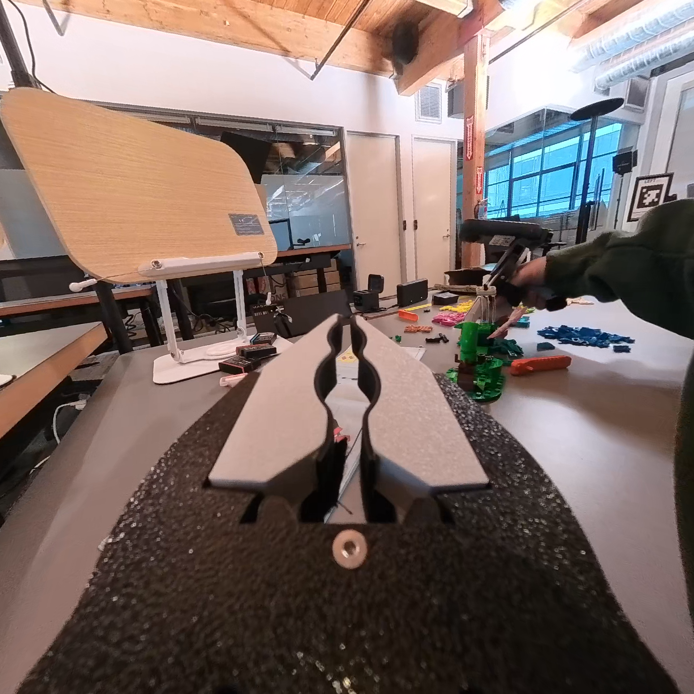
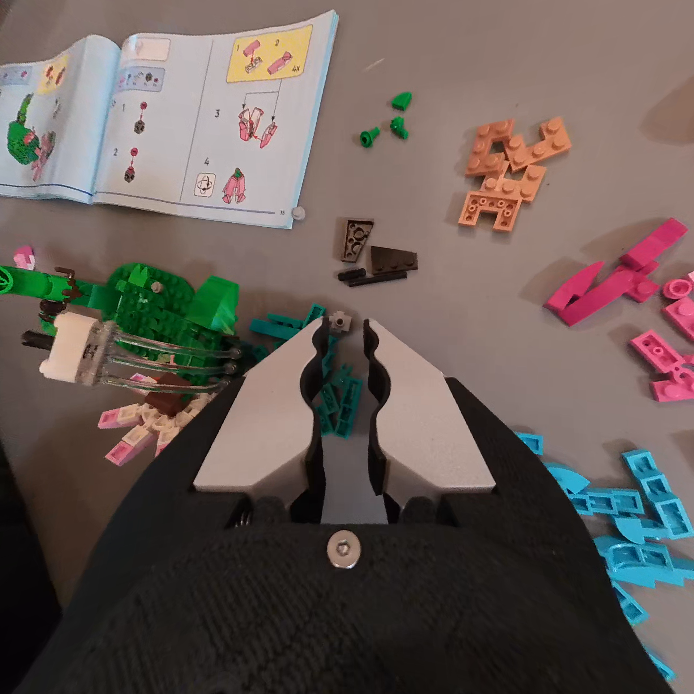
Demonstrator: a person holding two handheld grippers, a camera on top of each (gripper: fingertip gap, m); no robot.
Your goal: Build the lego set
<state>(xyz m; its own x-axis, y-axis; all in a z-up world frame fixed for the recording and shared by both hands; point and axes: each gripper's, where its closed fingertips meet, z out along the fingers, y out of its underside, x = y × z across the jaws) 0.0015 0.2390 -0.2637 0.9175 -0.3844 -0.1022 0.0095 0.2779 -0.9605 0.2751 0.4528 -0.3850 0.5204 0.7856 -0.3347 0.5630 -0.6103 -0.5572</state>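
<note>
My right gripper [image 2: 344, 321] is open and points down at the grey table. A small grey studded piece [image 2: 341, 323] lies between its tips, close to the left finger, with a pile of teal pieces [image 2: 338, 405] under the fingers. The green Lego model [image 2: 161, 311] lies to its left with a white block and clear rods [image 2: 75, 353] and a pink-white flower [image 2: 142, 424]. The open instruction booklet [image 2: 169, 120] is at the top left. My left gripper [image 1: 347, 319] is shut and empty, held above the table, left of the green model [image 1: 477, 360] and the right gripper [image 1: 495, 334].
Peach plates [image 2: 507, 169], magenta and pink pieces [image 2: 616, 285], light blue pieces [image 2: 638, 518], dark wedges and rods [image 2: 375, 259] and small green pieces [image 2: 394, 120] lie around. A wooden book stand [image 1: 131, 187], small black boxes [image 1: 248, 353], an orange separator [image 1: 540, 366] and a dark blue pile [image 1: 586, 334] stand farther off. My hands' fingertips stand some 35 centimeters from each other.
</note>
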